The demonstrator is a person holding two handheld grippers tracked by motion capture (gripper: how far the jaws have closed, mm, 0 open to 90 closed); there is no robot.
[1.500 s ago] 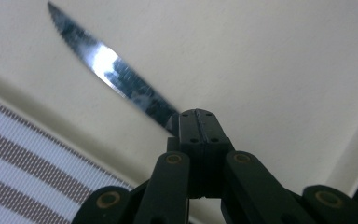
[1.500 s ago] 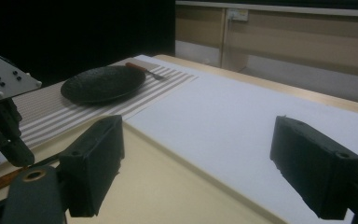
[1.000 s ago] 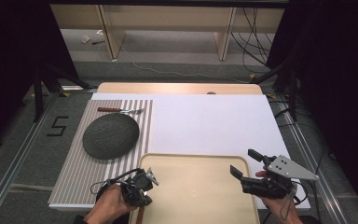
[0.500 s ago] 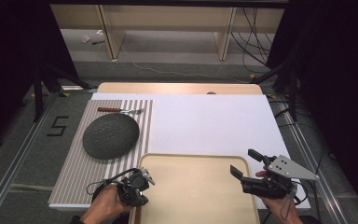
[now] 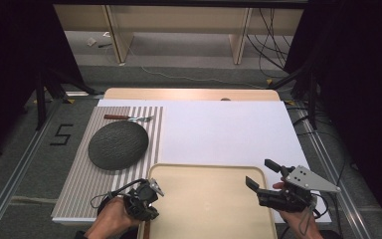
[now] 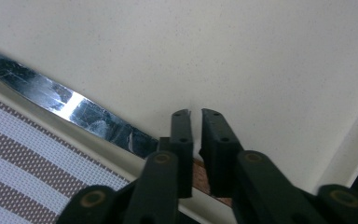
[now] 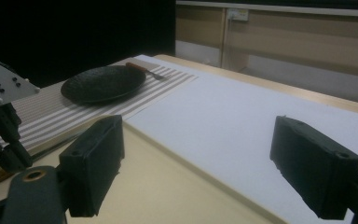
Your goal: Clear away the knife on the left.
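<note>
The tabletop (image 5: 219, 129) carries a white sheet, with a striped placemat (image 5: 79, 184) along its left side and a cream tray (image 5: 209, 199) at the near edge. A dark round plate (image 5: 118, 144) sits on the placemat, and a fork (image 5: 128, 118) lies just beyond it.

The knife (image 6: 70, 109) lies inside the tray along its left rim, blade on the cream floor and brown handle toward the person.

The left hand-held gripper (image 6: 195, 116) hangs right over the handle. Its jaws have just been opening, and now stand slightly apart with a narrow gap between them, not pinching the knife.

The right hand-held gripper (image 5: 261, 174) hovers over the tray's right edge, jaws spread wide with nothing between them.
</note>
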